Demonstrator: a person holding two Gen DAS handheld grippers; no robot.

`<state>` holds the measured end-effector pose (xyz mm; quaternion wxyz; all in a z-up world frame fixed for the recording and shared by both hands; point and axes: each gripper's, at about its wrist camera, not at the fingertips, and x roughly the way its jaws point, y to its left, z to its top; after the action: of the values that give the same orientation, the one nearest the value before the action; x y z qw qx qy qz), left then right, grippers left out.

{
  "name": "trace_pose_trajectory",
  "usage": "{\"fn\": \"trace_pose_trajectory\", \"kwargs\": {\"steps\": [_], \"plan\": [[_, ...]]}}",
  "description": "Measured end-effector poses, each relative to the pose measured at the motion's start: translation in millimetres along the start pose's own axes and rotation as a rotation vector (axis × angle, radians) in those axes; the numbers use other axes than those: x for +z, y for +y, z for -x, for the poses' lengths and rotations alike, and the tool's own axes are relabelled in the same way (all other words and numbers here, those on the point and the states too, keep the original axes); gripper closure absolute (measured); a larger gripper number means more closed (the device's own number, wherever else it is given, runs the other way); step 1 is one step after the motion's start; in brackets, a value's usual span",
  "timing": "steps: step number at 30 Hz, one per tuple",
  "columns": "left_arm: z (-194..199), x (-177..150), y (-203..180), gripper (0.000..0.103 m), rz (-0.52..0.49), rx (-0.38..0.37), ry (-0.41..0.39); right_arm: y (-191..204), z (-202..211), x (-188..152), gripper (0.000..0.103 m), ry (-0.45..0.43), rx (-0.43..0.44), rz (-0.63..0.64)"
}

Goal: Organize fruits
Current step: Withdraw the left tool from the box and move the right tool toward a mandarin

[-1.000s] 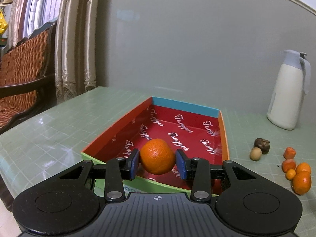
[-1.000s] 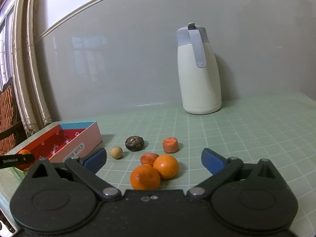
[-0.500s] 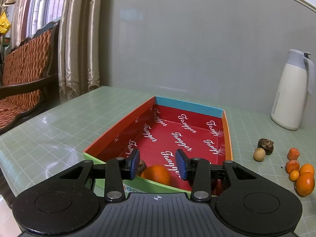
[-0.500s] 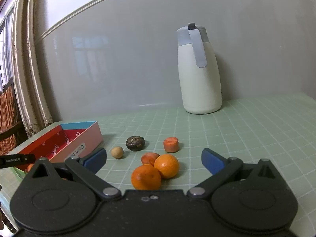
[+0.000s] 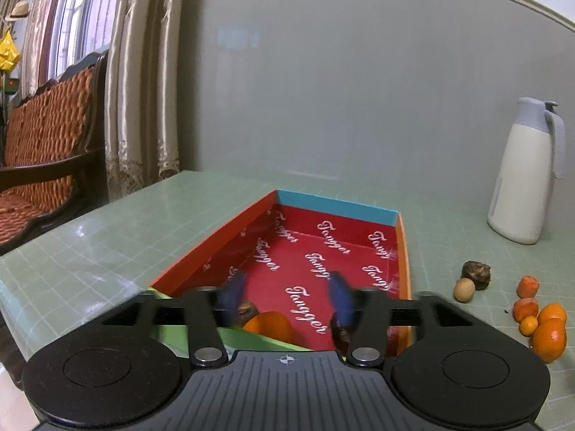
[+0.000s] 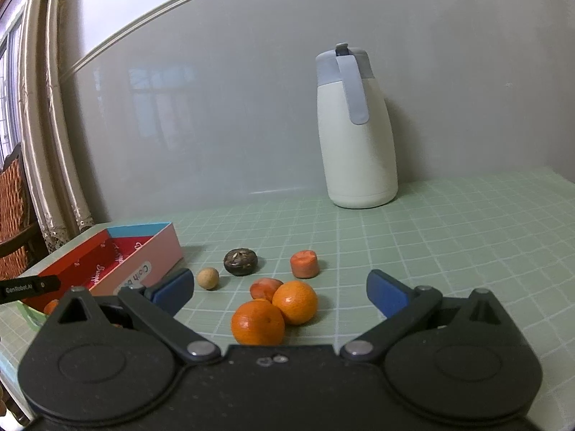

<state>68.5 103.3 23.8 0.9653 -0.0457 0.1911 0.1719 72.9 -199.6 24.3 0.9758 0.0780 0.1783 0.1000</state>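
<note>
A shallow red box (image 5: 403,251) with white lettering lies on the green table. An orange (image 5: 270,325) and dark fruits (image 5: 248,309) lie at its near end. My left gripper (image 5: 285,292) is open and empty above that end, its blue pads blurred. In the right wrist view two oranges (image 6: 258,322) (image 6: 295,301), two carrot-coloured pieces (image 6: 304,263) (image 6: 264,286), a dark round fruit (image 6: 240,261) and a small tan ball (image 6: 207,278) lie on the table. My right gripper (image 6: 280,289) is wide open, just behind the oranges. The box (image 6: 143,267) stands to its left.
A white thermos jug (image 6: 354,133) stands by the grey wall, also seen in the left wrist view (image 5: 526,176). A wicker chair (image 5: 43,151) and curtains (image 5: 143,82) are beyond the table's left edge. The loose fruits (image 5: 548,337) lie right of the box.
My left gripper let go of the orange, which dropped into the box's near end. It then rose and opened wider. My right gripper has barely moved.
</note>
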Motion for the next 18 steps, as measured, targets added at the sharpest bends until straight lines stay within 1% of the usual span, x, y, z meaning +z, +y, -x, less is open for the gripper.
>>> {"fn": "trace_pose_trajectory", "kwargs": {"steps": [1,4,7,12,15,18], "plan": [[3,0,-3,0.03,-0.002,0.004,-0.015,-2,1,0,0.0,-0.001,-0.003,-0.002],[8,0,-12,0.027,-0.029,-0.007,-0.04,-7,3,1,0.0,-0.002,-0.012,-0.01],[11,-1,-21,0.017,-0.048,-0.015,-0.042,-11,5,1,0.0,-0.003,-0.021,-0.013],[17,-3,-36,0.015,-0.085,-0.035,-0.062,-18,8,0,0.0,-0.006,-0.032,-0.014],[18,-5,-43,0.015,-0.096,-0.056,-0.059,-21,11,0,0.0,-0.008,-0.038,-0.016],[24,-6,-52,0.015,-0.117,-0.08,-0.078,-24,11,0,0.0,-0.005,-0.045,-0.014]]}}
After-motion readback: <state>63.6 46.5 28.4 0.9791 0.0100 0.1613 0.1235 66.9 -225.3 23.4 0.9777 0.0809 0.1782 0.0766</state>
